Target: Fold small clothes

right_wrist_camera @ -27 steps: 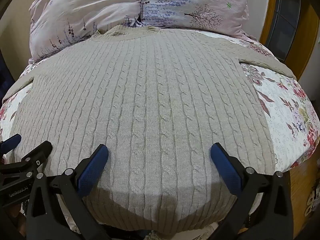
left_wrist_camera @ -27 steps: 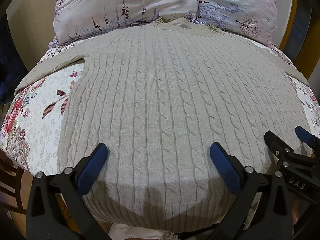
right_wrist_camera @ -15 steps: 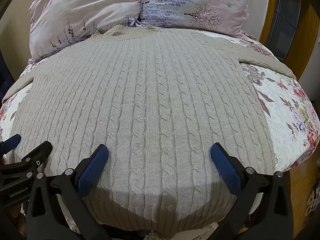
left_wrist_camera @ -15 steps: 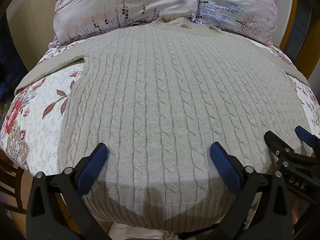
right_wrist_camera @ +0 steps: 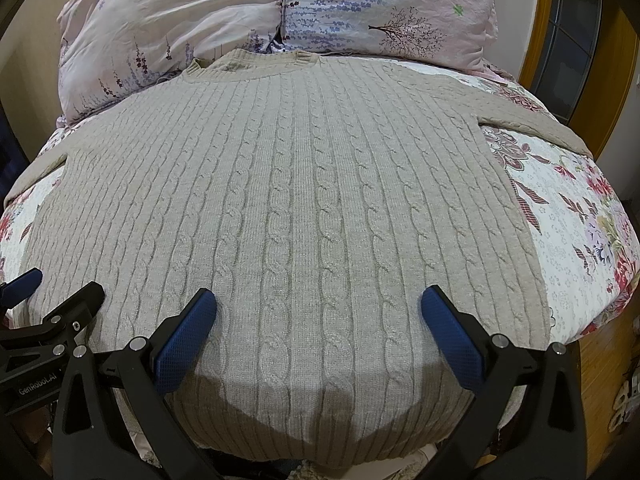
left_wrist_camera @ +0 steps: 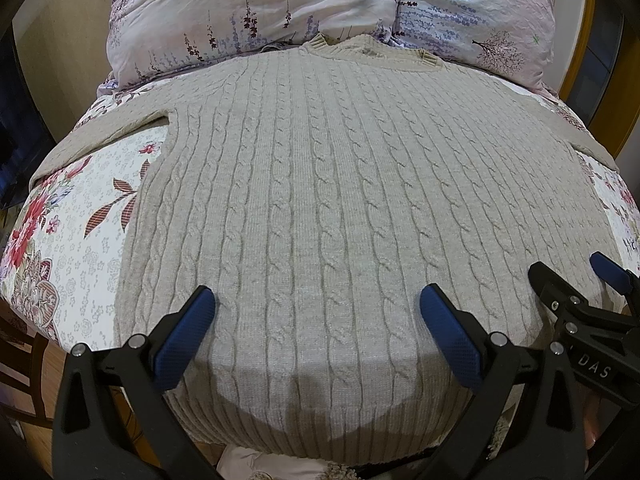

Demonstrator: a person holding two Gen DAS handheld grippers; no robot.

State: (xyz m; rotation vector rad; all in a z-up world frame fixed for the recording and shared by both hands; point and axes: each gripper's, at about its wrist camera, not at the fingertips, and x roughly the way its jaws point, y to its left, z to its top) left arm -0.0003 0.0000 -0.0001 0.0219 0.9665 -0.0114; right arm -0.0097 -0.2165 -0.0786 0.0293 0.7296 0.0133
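Currently both tools spread wide, nothing between pads: left tool [left_wrist_camera: 316, 320], right tool [right_wrist_camera: 318, 318] over the hem, lower frame. Sweater [left_wrist_camera: 340, 200] (beige cable knit) lies flat, mid-frame, on the floral bed [left_wrist_camera: 80, 240]; pillows [left_wrist_camera: 280, 8] at top.

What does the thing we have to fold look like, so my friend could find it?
Look at the bed with the flowery sheet and two pink pillows at its head. Spread flat across the middle, collar by the pillows, lies the sweater. It is the only plain beige thing there, knitted in twisty cable ropes, while everything around it is printed with flowers.
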